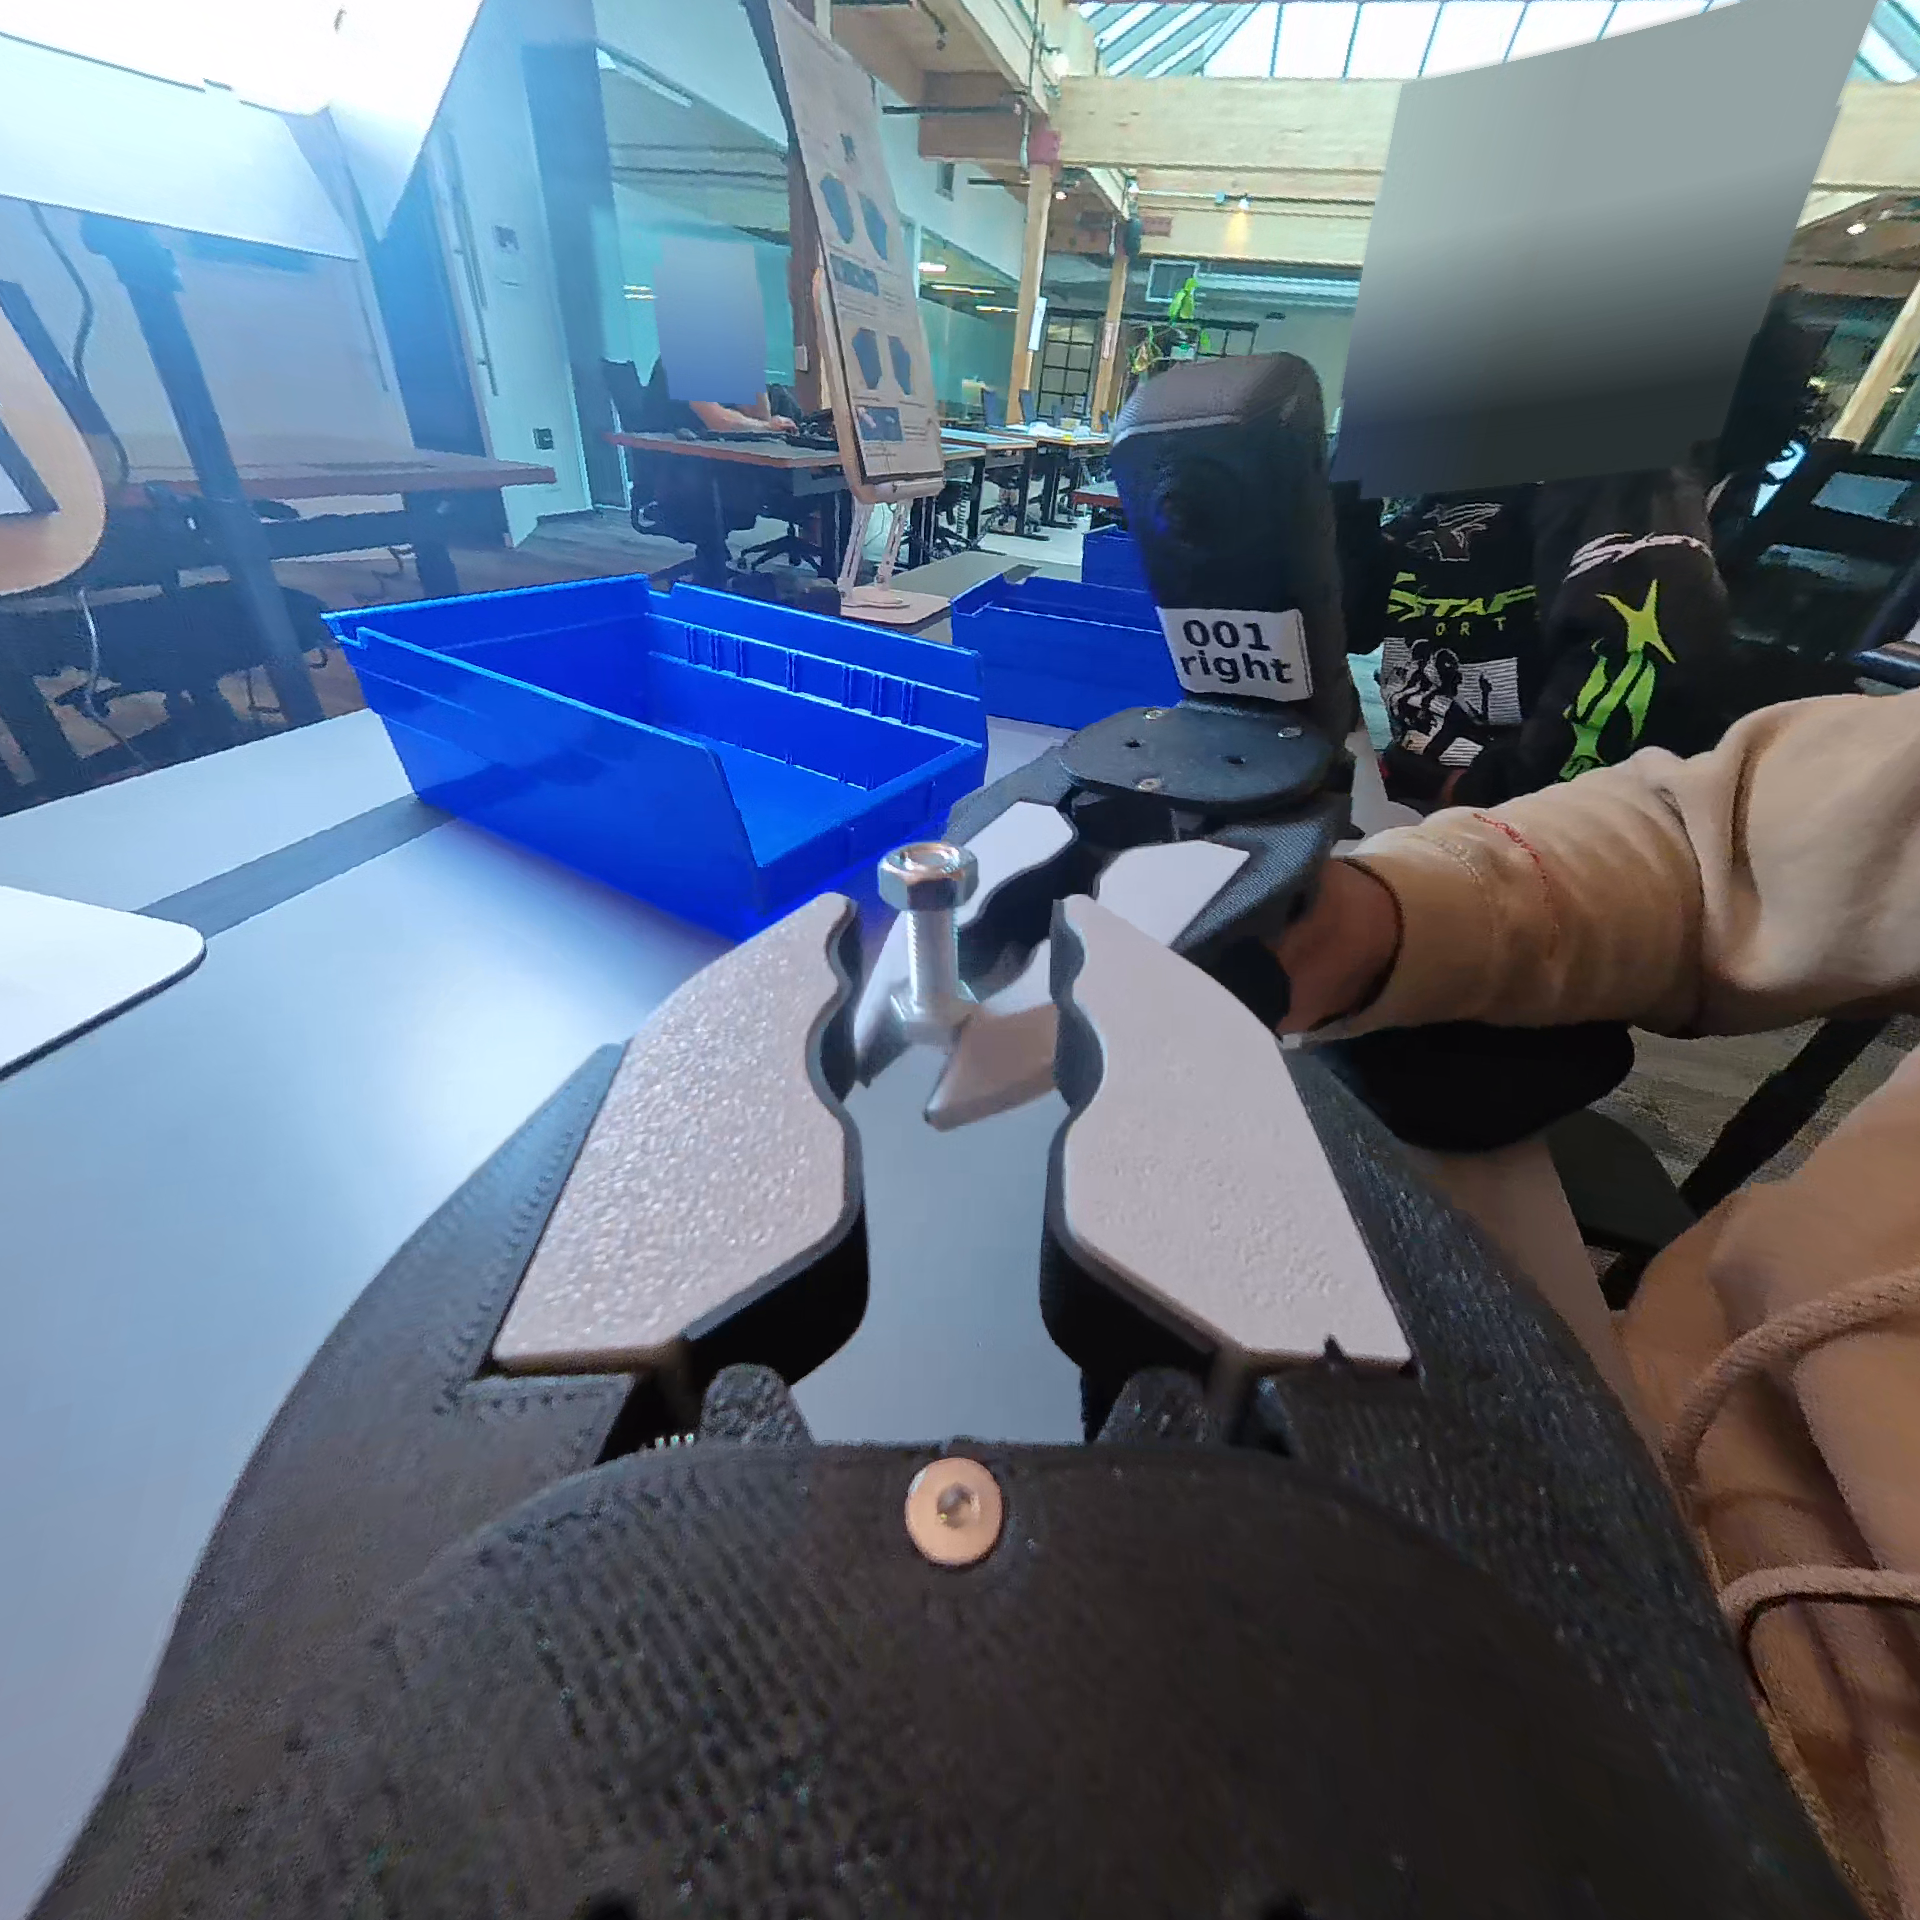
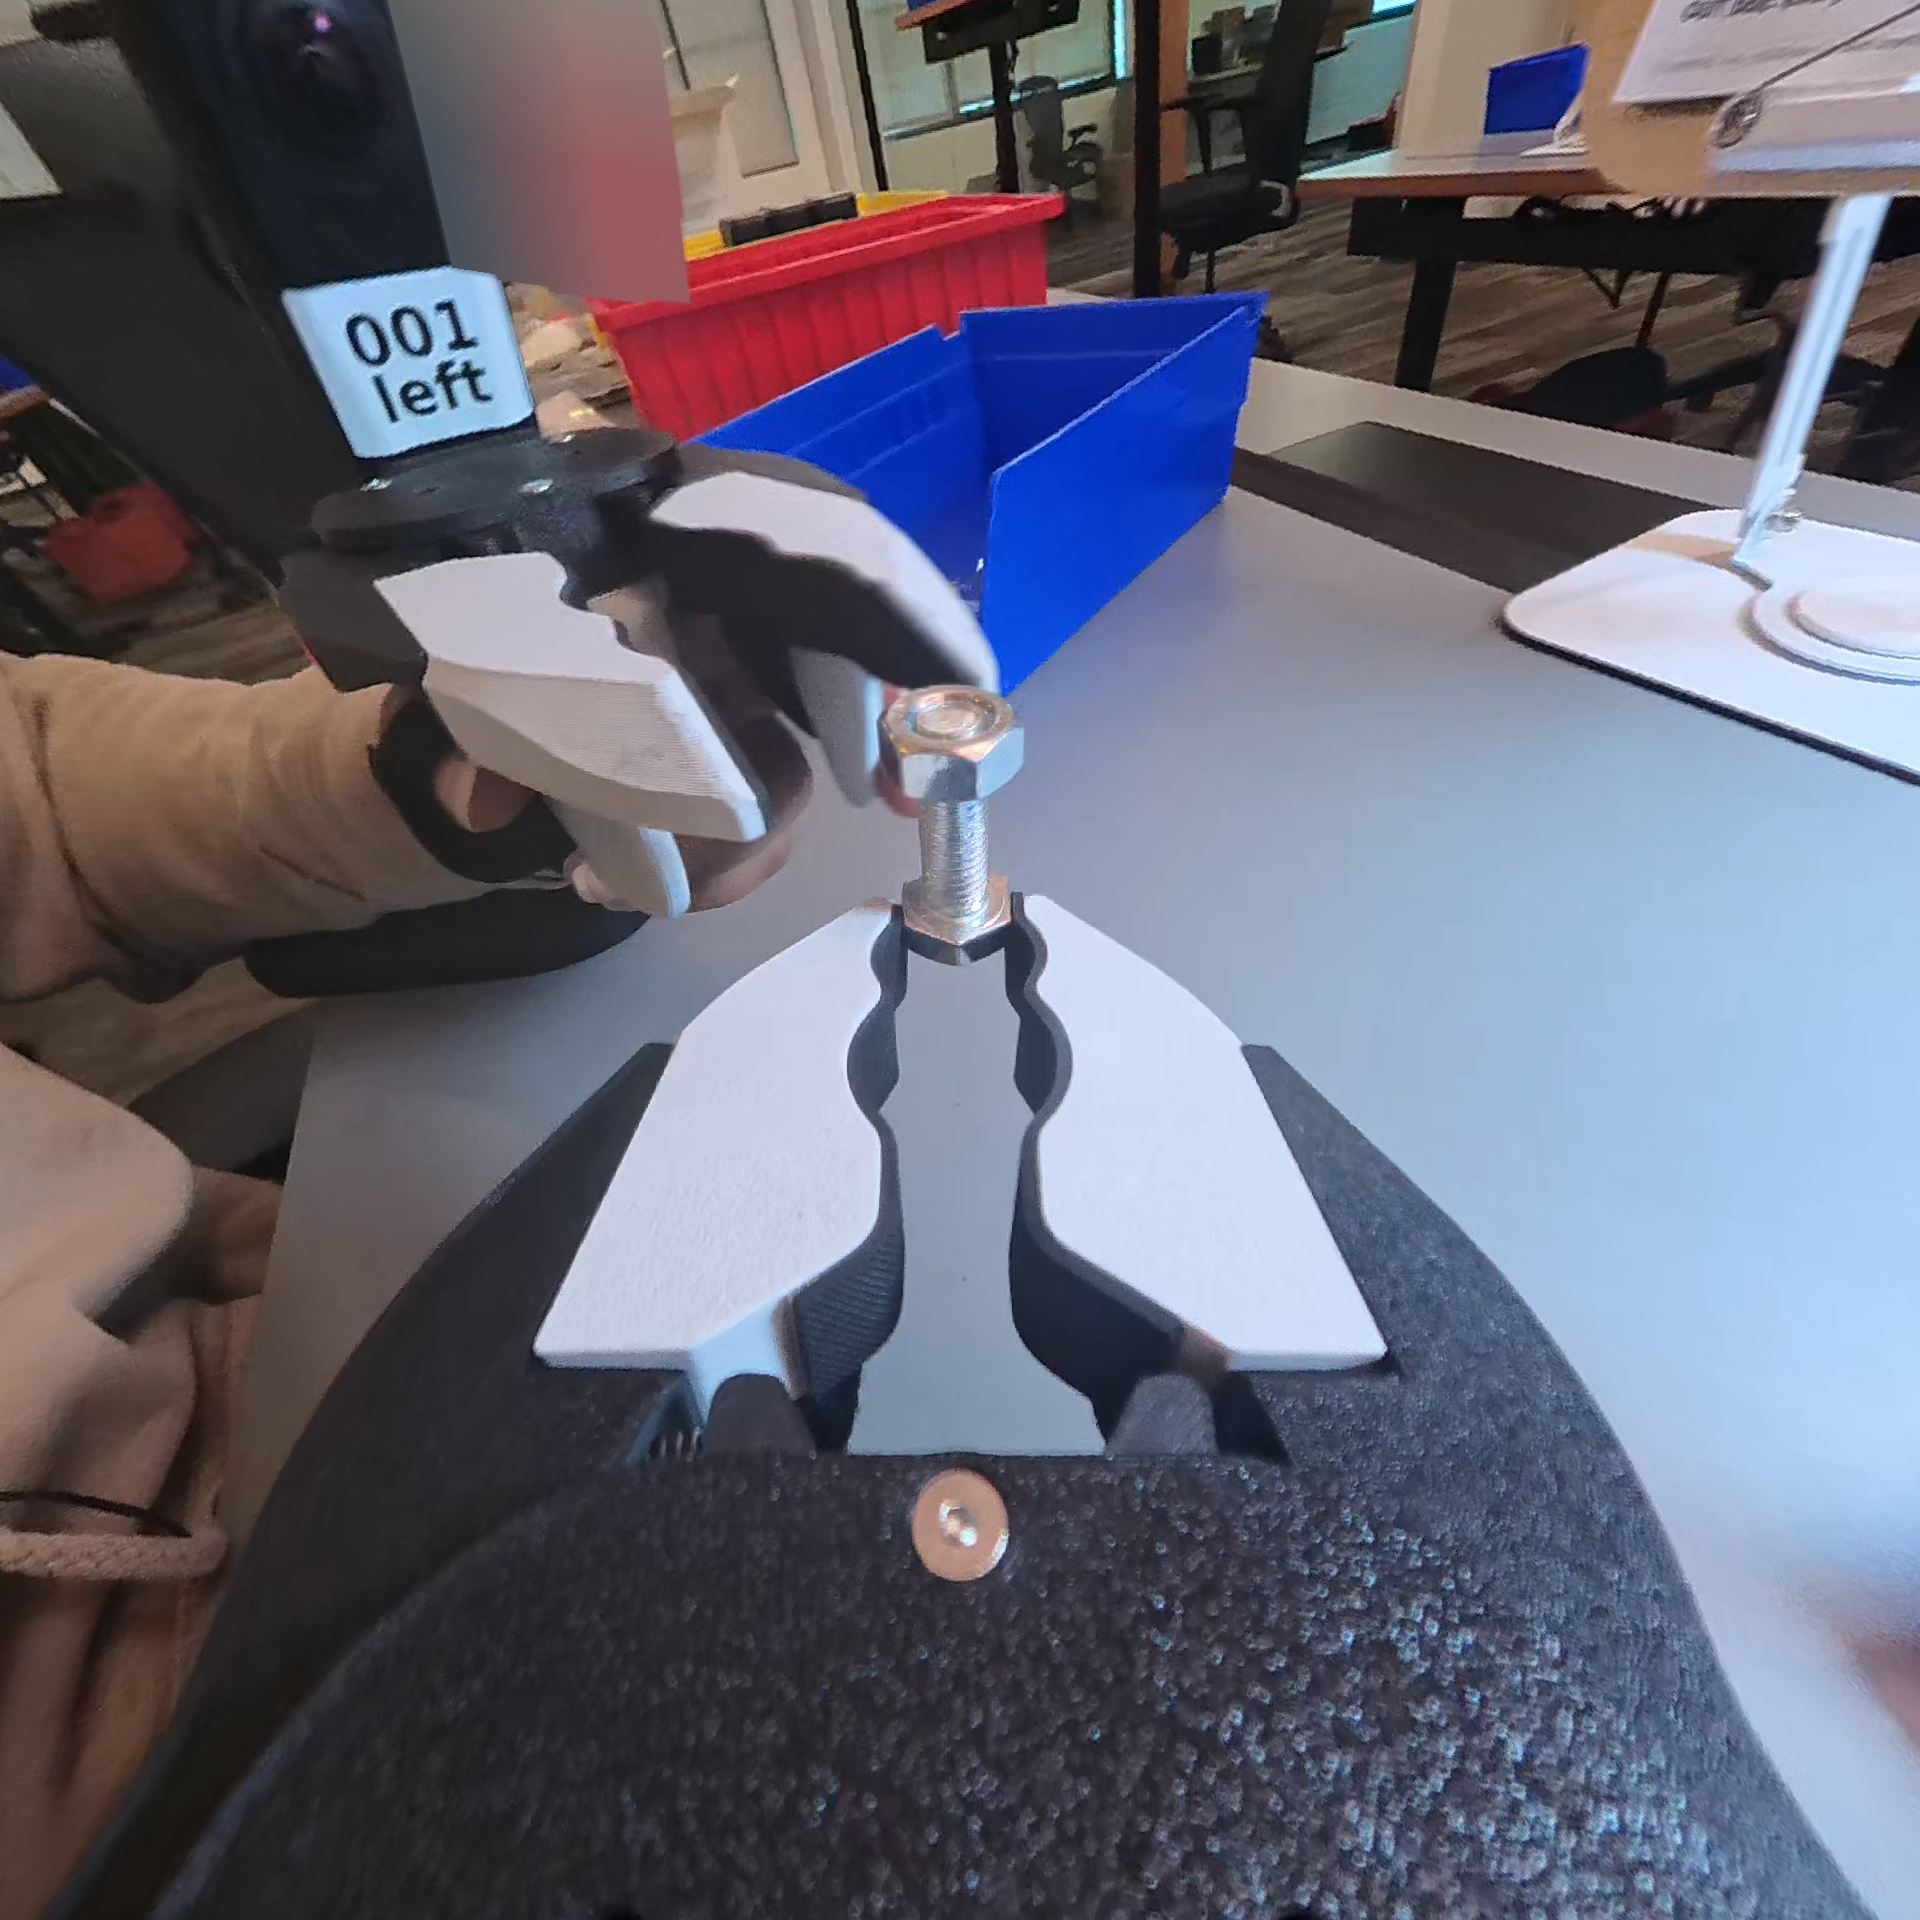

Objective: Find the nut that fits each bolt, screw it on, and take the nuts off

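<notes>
an open office with timber beams (image 1: 1195,114) and posts under a bright skylight (image 1: 1351,31). rows of dark-legged desks (image 1: 727,452) and black office chairs (image 2: 1236,197) stand on wood-look flooring (image 2: 1320,281). glass partitions (image 1: 644,270) line the left side. the grey table (image 1: 312,1091) has a dark strip across it.

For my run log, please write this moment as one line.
right gripper: shut on nut | bolt: upright in nut | left gripper: open by bolt head
</notes>
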{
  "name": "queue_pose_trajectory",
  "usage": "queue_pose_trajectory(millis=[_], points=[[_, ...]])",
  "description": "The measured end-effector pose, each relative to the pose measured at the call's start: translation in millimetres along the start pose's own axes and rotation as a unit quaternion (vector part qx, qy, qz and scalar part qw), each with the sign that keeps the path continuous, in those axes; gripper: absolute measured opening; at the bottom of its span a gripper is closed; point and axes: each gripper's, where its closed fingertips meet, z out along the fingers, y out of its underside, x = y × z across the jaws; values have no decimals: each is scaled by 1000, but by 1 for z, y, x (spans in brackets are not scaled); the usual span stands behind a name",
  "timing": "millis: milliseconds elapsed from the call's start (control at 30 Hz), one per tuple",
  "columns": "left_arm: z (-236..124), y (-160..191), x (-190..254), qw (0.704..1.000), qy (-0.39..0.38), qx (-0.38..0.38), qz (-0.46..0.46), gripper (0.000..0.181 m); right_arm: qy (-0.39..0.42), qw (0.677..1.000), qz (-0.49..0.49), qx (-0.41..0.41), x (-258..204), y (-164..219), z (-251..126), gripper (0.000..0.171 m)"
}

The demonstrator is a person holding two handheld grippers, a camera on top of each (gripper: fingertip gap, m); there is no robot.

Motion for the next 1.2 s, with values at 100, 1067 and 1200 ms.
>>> queue_pose_trajectory(millis=[100, 1067, 1200], points=[[1, 3, 5, 1000, 12, -8, 8, 34, -7, 1000, -8, -10, -5, 4, 4, 18], [1, 7, 8, 1000, 18, -6, 7, 34, -8, 1000, -7, -13, -4, 7, 4, 18], [-2, 2, 14, 999, 35, 4, 11, 18, 11, 1000, 13, 0, 11, 1, -3, 18]])
